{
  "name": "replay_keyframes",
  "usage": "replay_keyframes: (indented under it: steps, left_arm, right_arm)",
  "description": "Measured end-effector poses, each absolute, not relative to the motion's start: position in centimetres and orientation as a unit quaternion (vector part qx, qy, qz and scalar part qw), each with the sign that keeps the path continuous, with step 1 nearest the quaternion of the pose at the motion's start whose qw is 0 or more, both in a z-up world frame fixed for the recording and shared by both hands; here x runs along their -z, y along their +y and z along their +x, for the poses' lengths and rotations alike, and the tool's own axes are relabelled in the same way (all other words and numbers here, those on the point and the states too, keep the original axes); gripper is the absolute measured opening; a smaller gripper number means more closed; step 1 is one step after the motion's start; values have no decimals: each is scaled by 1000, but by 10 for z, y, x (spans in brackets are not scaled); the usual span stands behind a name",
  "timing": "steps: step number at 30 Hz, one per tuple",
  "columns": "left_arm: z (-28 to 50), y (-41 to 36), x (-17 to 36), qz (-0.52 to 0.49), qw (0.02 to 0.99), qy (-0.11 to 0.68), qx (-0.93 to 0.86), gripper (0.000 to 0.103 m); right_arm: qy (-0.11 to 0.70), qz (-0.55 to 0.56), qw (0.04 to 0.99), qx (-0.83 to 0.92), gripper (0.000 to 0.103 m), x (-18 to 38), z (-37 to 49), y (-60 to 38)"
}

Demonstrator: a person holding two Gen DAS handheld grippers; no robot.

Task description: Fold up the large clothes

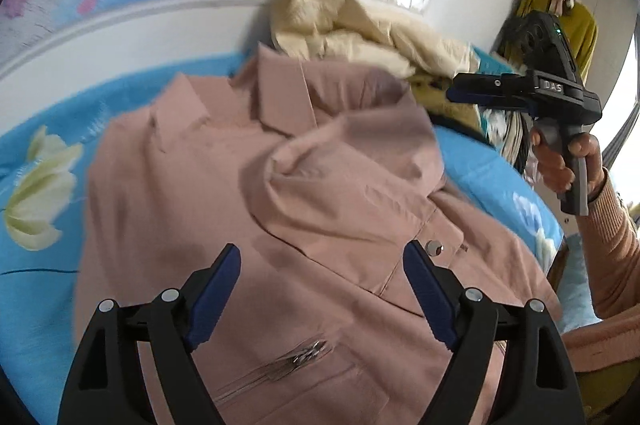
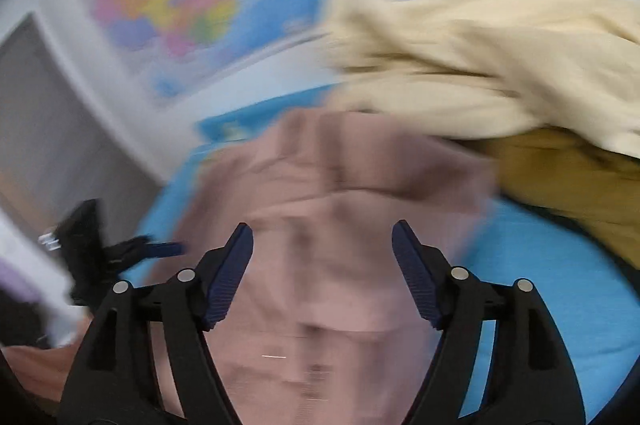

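Pink button-up jacket (image 1: 304,185) lies spread on blue floral bedsheet (image 1: 44,265), cream garment (image 1: 360,29) heaped behind its collar. Left gripper (image 1: 322,289) & right gripper (image 2: 322,273) hover over jacket, both wide open, nothing held (right view blurred).

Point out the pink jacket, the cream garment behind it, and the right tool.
pink jacket (image 1: 340,161): left wrist view, on the folded-over sleeve at its middle.
cream garment (image 1: 344,25): left wrist view, on the crumpled heap's centre.
right tool (image 2: 322,273): right wrist view, midway between its open fingertips.
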State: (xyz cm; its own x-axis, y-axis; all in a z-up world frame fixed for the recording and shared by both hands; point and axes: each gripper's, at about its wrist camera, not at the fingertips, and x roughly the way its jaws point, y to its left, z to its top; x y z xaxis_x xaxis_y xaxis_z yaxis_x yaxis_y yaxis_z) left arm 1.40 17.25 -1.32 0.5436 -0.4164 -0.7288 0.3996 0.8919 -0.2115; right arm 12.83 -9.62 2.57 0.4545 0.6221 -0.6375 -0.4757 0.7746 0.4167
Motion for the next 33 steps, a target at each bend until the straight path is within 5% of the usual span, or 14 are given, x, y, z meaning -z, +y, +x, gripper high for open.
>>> replay_keyframes:
  steps: [5, 9, 11, 13, 15, 17, 20, 22, 33]
  left_arm:
    - [45, 147, 42, -9, 844, 480, 238, 73]
    - [63, 134, 60, 6, 826, 516, 228, 0]
    - [69, 141, 58, 3, 831, 513, 217, 0]
    - [71, 150, 52, 1, 839, 502, 211, 0]
    - [69, 163, 39, -7, 848, 488, 207, 0]
    - [68, 174, 29, -11, 855, 478, 200, 0]
    - [67, 187, 25, -21, 857, 481, 186, 14]
    - [66, 189, 26, -27, 854, 483, 193, 53]
    - [72, 119, 63, 19, 799, 525, 293, 90]
  right_arm:
    - [461, 100, 840, -267, 72, 30, 154, -127]
    - [471, 129, 820, -298, 72, 58, 171, -122]
    - [479, 146, 810, -306, 70, 68, 182, -118]
    - [477, 157, 795, -340, 21, 63, 181, -111]
    - [480, 150, 790, -351, 8, 57, 181, -105]
    - [466, 125, 803, -350, 6, 46, 176, -104]
    - [444, 138, 815, -346, 5, 29, 172, -116]
    - [425, 151, 825, -339, 5, 19, 170, -129]
    - [420, 238, 822, -301, 3, 38, 178, -174]
